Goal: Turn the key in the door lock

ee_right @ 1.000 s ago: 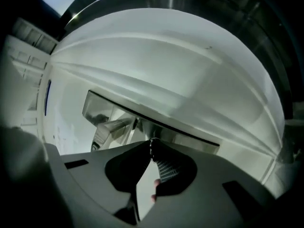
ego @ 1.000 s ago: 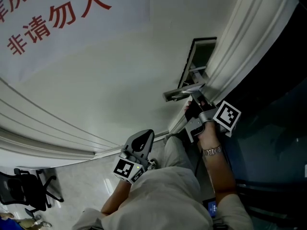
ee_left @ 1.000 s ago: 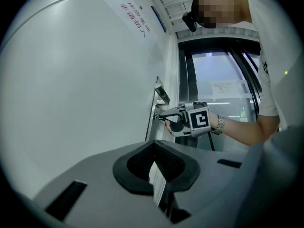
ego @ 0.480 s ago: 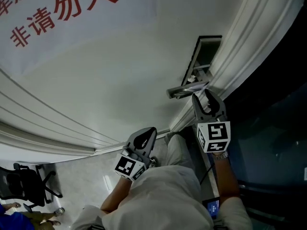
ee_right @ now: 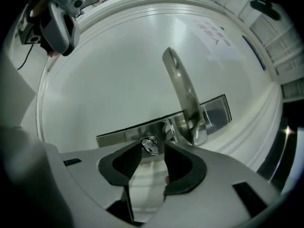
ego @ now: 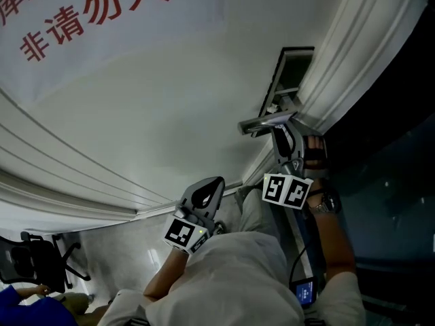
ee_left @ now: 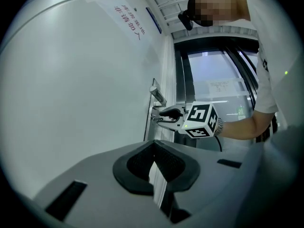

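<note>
While the key [ee_right: 150, 146] sits pushed into its cylinder in the steel lock plate [ee_right: 118, 134], its bow stands between the pads of the right gripper [ee_right: 152, 150]. That gripper's jaws have just been opening and are spread wide. Neither pad clamps the key, though the left pad in the right gripper view comes very close to it. Just right of the key in that view, the lever handle [ee_right: 184, 91] springs from the same plate and reaches away across the door [ego: 170, 100].

The plate is set at the right edge of the white door, hard beside the ribbed door frame [ego: 353, 39]. Dark glass [ego: 394, 182] lies right of the frame. The right hand [ego: 314, 156] grips the tool from the near side. The marker cube [ego: 288, 190] sits just nearer than the jaws, and a wristwatch [ego: 327, 204] is on the wrist behind it.

Well apart to the left and nearer the person, the left gripper [ee_left: 154, 156] faces along the door and touches nothing. Its jaws are drawn together to a thin slit with nothing in them.

Red characters [ego: 88, 15] on a pale sheet cover the far left of the door. An office chair [ego: 41, 267] stands on the floor at the near left.
</note>
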Demonstrator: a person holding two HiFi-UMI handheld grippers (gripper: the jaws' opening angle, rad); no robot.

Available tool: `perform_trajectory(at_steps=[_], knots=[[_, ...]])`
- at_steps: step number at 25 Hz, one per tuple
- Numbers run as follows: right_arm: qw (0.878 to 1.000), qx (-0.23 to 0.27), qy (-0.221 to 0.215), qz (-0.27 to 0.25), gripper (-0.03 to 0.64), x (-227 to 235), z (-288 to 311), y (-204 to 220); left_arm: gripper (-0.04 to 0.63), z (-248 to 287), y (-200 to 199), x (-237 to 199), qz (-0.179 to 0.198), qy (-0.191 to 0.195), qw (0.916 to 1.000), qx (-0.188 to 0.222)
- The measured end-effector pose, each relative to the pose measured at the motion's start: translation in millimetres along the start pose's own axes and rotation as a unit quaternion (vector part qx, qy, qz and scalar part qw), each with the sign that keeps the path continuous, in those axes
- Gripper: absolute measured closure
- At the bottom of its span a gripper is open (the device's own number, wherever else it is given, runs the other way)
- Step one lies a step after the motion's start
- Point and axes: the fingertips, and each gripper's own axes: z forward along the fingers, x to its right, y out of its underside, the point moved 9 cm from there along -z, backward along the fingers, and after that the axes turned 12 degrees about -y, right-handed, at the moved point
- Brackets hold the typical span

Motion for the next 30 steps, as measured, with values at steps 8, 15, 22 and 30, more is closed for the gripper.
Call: perform_trajectory(at_steps=[8, 15, 22, 30], knots=[[0.998, -0.009, 0.001, -0.066, 0.506, -5.7, 6.4, -1.3, 0.592, 3.2, -0.1, 1.7, 0.002, 0.001, 1.0, 0.001], [0.997, -0.013, 0.012, -0.079, 0.525, -7.1, 7.1, -1.1, 0.592, 5.9, -1.7, 4.4, 0.008, 0.003, 0.9999, -0.006], [1.0, 0.013, 0.006, 0.012, 0.534, -3.5, 5.5, -0.1, 0.592, 5.0, -1.6, 6.0, 0.012, 0.003, 0.9999, -0.008], [0.981, 0.065, -0.028, 0.178, 0.548, 7.2, 3.4, 5.4, 0.592, 0.1, -3.1, 4.8, 0.004, -0.016, 0.9999, -0.001]])
